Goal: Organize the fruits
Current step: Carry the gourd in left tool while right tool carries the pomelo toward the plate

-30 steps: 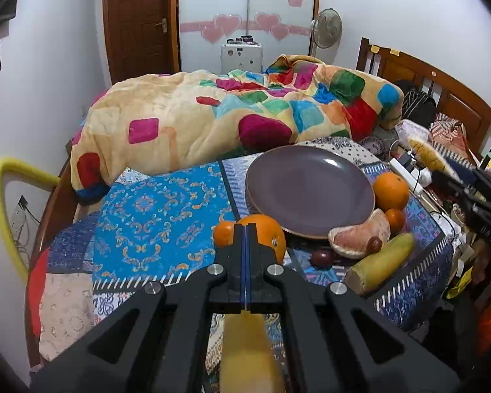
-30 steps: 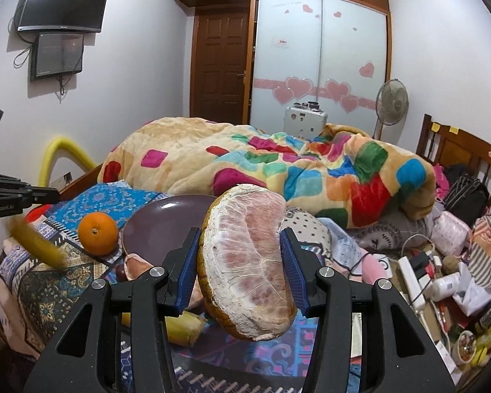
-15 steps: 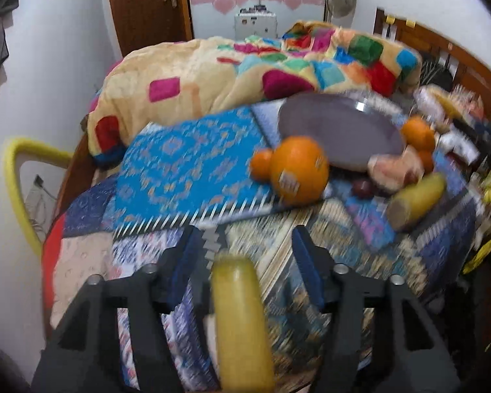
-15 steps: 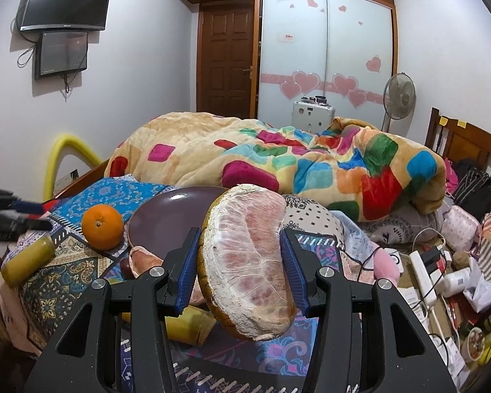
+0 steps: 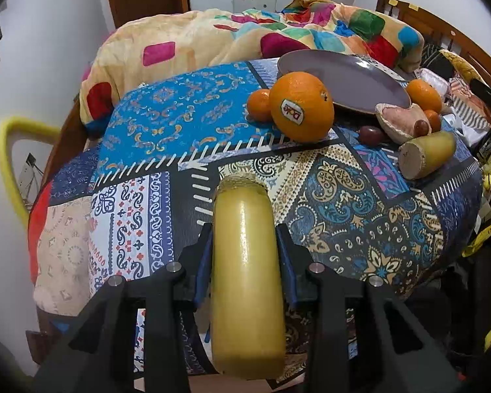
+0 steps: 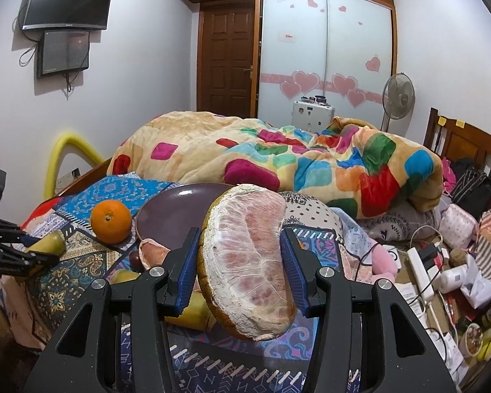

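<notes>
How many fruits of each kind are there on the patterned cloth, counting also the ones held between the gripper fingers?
Oranges: 4
Pomelo wedges: 2
Yellow stalk pieces: 2
Small dark red fruits: 2
Total: 10

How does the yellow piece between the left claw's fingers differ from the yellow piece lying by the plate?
The yellow piece in the left claw points away from the camera, between closing pads, alone near the cloth's front edge. The yellow piece by the plate lies sideways, its pale cut end showing, beside the pomelo wedge and grapes. Both are smooth, yellow, round-bodied and rest on the patterned cloth.
</notes>
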The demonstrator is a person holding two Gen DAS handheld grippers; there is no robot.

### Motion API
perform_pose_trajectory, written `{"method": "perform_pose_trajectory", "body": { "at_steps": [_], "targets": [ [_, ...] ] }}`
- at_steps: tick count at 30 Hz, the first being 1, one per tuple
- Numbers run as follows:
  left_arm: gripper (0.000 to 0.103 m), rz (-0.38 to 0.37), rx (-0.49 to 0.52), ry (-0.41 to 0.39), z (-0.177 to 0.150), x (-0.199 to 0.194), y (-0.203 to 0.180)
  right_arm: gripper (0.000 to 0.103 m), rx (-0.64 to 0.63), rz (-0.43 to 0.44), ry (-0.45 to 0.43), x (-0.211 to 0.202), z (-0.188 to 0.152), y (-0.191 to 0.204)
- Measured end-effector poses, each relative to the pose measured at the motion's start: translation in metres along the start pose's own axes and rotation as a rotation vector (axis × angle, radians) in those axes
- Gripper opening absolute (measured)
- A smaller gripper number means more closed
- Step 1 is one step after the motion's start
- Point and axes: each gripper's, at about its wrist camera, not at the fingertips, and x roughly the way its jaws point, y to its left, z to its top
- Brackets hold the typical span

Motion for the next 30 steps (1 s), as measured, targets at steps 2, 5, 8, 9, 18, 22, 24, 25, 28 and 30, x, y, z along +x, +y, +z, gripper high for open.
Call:
{"method": "perform_pose_trajectory", "body": {
  "at_steps": [2, 5, 8, 9, 18, 22, 24, 25, 28, 30],
  "targets": [
    [0.036, -0.009, -0.008, -0.025, 0.003, -0.006, 0.000, 0.045, -0.001, -0.002, -0.002, -0.001, 0.000, -0.001],
    [0.036, -0.008, -0.013, -0.077, 0.011, -0.021, -0.003, 0.045, -0.010, -0.013, -0.009, -0.002, 0.003, -0.002],
    [0.036, -0.016, -0.010, -0.131, 0.025, -0.037, -0.009, 0.045, -0.008, -0.018, -0.021, -0.003, 0.008, -0.004],
    [0.036, -0.017, -0.006, -0.158, 0.031, -0.044, -0.012, 0.045, -0.005, -0.019, -0.025, -0.003, 0.009, -0.005],
    [0.036, -0.093, -0.001, -0.301, 0.086, -0.072, -0.035, 0.045, -0.031, -0.027, -0.062, 0.006, 0.030, -0.001],
    [0.036, -0.097, 0.012, -0.312, 0.111, -0.062, -0.046, 0.045, -0.044, -0.027, -0.078, 0.013, 0.040, 0.001],
    [0.036, -0.099, 0.017, -0.306, 0.122, -0.053, -0.050, 0.045, -0.049, -0.025, -0.082, 0.019, 0.046, 0.001],
    [0.036, -0.098, 0.020, -0.302, 0.126, -0.048, -0.053, 0.045, -0.050, -0.023, -0.082, 0.022, 0.048, 0.001],
    [0.036, -0.113, 0.022, -0.281, 0.140, -0.030, -0.056, 0.045, -0.056, -0.017, -0.081, 0.033, 0.054, 0.002],
    [0.036, -0.125, 0.026, -0.263, 0.147, -0.020, -0.059, 0.045, -0.062, -0.012, -0.075, 0.041, 0.056, 0.002]
  ]
}}
